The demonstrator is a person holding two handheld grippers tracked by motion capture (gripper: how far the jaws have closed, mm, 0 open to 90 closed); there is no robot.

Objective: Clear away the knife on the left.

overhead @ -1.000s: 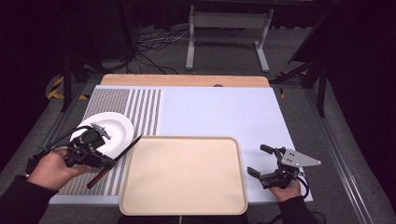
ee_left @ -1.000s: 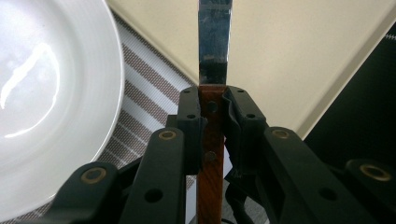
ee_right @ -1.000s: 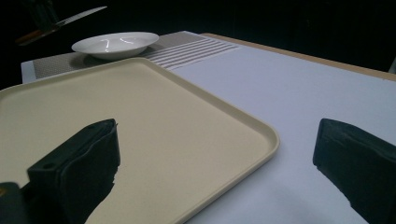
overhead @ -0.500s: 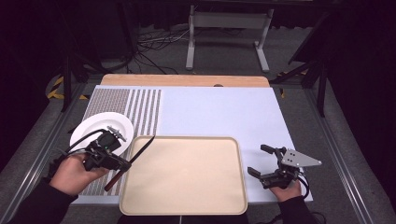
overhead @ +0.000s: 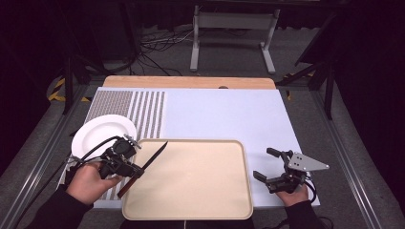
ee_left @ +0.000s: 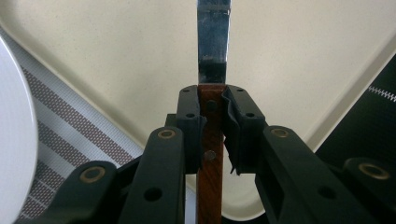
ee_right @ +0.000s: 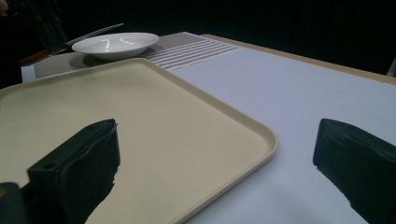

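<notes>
My left gripper (overhead: 128, 165) is shut on the wooden handle of a knife (overhead: 143, 167), whose blade reaches over the left edge of the beige tray (overhead: 191, 191). Along my left jaws, the handle (ee_left: 211, 154) sits clamped between the pads and the steel blade (ee_left: 214, 42) points out above the tray (ee_left: 116, 56). A white plate (overhead: 102, 133) lies on the striped mat just behind the left hand. My right gripper (overhead: 267, 164) rests open on the white table cover right of the tray, nothing between its jaws. From the right gripper view, the tray (ee_right: 140, 140), plate (ee_right: 114, 44) and knife (ee_right: 88, 35) are visible.
A white cover (overhead: 219, 114) with a striped grey mat (overhead: 143, 109) at its left tops the wooden table. Dark stands, cables and a metal frame lie on the floor beyond the far edge.
My left gripper has carried the knife rightward from beside the plate, so the blade now hangs over the tray's left edge. The right gripper has stayed put.
</notes>
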